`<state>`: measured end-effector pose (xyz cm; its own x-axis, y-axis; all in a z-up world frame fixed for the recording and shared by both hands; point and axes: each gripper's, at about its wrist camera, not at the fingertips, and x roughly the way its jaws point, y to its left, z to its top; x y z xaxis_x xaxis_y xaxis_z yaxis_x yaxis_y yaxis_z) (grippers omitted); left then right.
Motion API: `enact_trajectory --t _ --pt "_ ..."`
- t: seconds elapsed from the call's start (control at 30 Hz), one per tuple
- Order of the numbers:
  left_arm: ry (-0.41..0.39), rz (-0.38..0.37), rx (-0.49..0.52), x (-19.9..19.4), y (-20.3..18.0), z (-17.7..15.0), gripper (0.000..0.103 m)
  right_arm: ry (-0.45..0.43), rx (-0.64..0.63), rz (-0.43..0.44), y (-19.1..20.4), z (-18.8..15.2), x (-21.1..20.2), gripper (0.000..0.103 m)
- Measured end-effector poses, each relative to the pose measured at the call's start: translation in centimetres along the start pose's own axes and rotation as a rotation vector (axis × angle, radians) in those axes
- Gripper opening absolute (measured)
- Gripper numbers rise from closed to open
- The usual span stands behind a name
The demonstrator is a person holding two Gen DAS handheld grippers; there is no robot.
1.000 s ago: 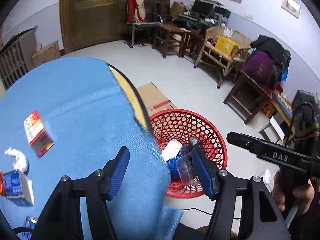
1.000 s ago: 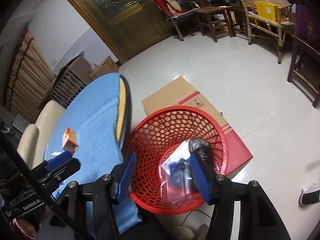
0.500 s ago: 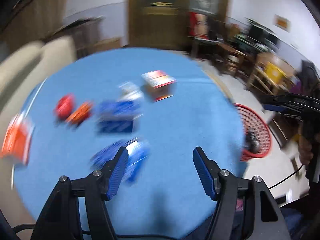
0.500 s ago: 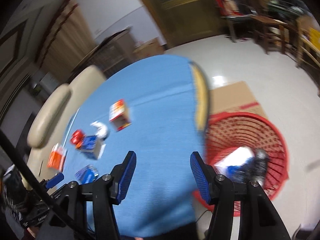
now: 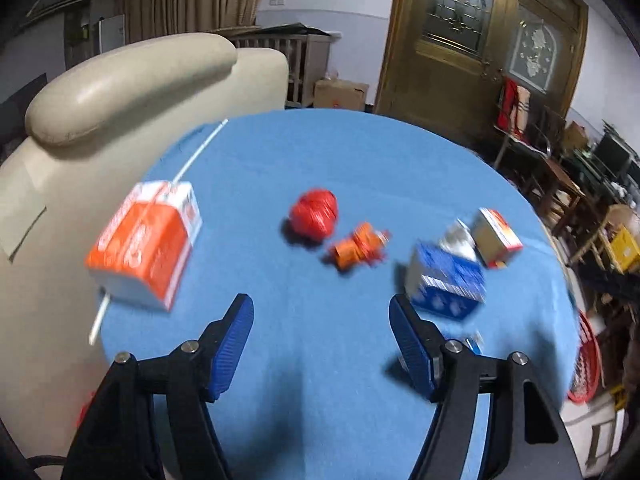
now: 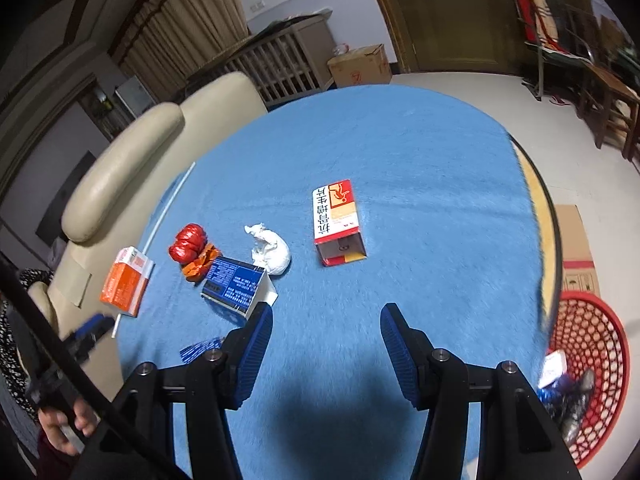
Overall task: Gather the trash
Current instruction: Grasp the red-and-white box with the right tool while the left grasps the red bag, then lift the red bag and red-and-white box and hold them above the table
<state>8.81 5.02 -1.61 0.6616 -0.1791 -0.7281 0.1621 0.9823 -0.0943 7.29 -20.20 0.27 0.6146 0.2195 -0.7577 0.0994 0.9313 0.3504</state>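
Note:
Trash lies on the round blue table (image 6: 420,152): a red and white box (image 6: 338,222), a crumpled white tissue (image 6: 271,254), a blue box (image 6: 236,286), a red ball (image 6: 187,241), an orange wrapper (image 6: 198,265), an orange carton (image 6: 126,280) and a blue wrapper (image 6: 198,349). My right gripper (image 6: 326,344) is open and empty above the near table part. My left gripper (image 5: 322,340) is open and empty, with the orange carton (image 5: 146,242) to its left, the red ball (image 5: 314,216) ahead and the blue box (image 5: 448,284) to its right.
A red mesh basket (image 6: 588,364) with trash in it stands on the floor right of the table; it also shows in the left wrist view (image 5: 586,360). A beige sofa (image 5: 120,88) borders the table's left. A cardboard box (image 6: 576,252) lies behind the basket.
Both grippers have swung left from over the red basket to over the blue table. A clear plastic piece by the right gripper's fingers over the basket is no longer there. Both stay open.

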Motion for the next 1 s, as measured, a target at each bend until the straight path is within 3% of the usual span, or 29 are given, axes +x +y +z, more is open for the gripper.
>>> enact_trajectory --t 0.2,0.33,0.57,0.77,0.8,0.83,1.0 --pt "0.035 -0.019 -0.036 5.9 0.1 5.3 0.071 0.019 -0.003 -0.022 0.3 2.7 3.2 0.060" --pt "0.100 -0.006 -0.074 10.5 0.5 7.8 0.071 0.032 -0.001 -0.035 0.2 4.9 6.1 0.061" --pt "0.158 -0.010 -0.138 14.5 1.4 8.7 0.071 0.074 0.002 -0.065 0.4 7.7 11.2 0.066" --pt "0.211 -0.026 -0.131 17.0 1.0 8.3 0.071 0.138 -0.021 -0.140 1.1 7.5 14.7 0.066" --pt "0.216 -0.033 -0.132 17.4 1.0 8.0 0.064 0.145 -0.011 -0.143 0.9 7.3 14.9 0.064" --pt "0.224 -0.039 -0.129 17.7 1.0 7.9 0.055 0.146 -0.003 -0.152 0.8 7.1 15.0 0.052" --pt "0.211 -0.068 -0.122 17.5 0.7 7.2 0.048 0.133 0.013 -0.151 -0.2 6.4 14.0 0.049"
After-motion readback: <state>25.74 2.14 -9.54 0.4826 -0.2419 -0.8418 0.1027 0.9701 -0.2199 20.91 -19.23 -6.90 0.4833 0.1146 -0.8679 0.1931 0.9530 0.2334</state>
